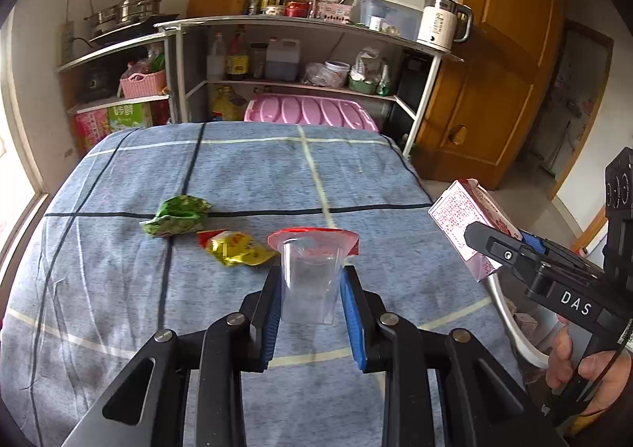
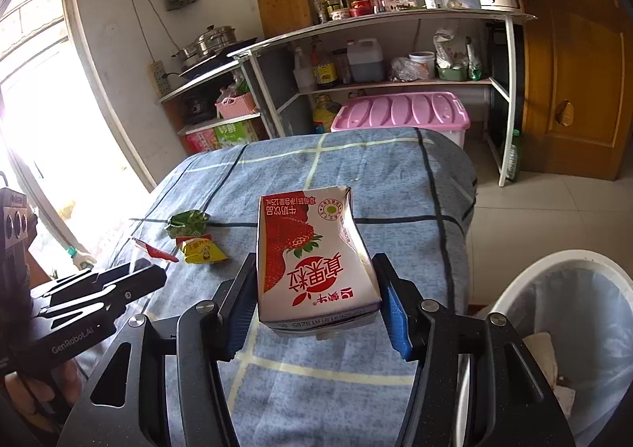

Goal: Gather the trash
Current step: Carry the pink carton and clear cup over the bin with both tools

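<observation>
My left gripper (image 1: 311, 281) is shut on a clear plastic cup (image 1: 310, 285) with a red peeled lid, held above the blue checked bed cover (image 1: 118, 269). My right gripper (image 2: 312, 288) is shut on a strawberry milk carton (image 2: 312, 261), dented at its upper right. The same carton (image 1: 467, 217) shows at the right in the left wrist view. A crumpled green wrapper (image 1: 178, 215) and a yellow wrapper (image 1: 237, 247) lie on the cover ahead of the cup. In the right wrist view the green wrapper (image 2: 188, 223) and yellow wrapper (image 2: 201, 251) lie left of the carton.
A white bin (image 2: 514, 288) with a bag liner stands at the lower right beside the bed. Kitchen shelves (image 1: 300, 21) with bottles, pots and a kettle stand behind the bed, a pink lidded box (image 1: 308, 110) beneath. A wooden door (image 1: 494, 63) is at the right.
</observation>
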### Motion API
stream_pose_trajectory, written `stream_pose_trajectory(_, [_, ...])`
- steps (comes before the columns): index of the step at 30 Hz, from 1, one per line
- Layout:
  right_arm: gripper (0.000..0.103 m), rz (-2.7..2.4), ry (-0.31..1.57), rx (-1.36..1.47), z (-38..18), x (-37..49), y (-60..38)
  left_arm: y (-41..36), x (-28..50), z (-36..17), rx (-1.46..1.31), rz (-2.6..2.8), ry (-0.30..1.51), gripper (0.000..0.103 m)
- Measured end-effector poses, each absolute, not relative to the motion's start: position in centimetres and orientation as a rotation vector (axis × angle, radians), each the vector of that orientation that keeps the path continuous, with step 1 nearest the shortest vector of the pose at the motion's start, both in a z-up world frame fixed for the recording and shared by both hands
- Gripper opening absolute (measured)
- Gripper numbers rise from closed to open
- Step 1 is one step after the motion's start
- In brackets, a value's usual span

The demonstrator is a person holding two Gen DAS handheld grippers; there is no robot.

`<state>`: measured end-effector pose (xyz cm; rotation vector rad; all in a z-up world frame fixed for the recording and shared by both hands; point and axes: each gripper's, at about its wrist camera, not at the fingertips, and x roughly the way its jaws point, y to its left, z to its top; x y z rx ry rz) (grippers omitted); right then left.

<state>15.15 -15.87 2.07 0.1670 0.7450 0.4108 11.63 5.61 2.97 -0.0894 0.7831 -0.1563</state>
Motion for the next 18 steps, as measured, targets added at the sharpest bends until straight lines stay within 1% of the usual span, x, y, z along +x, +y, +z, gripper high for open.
stream_pose_trajectory(18, [0.057, 0.187, 0.693, 0.247, 3.0, 10.3, -28.4, -7.9, 11.0, 3.5, 0.007, -0.375, 0.784, 0.030])
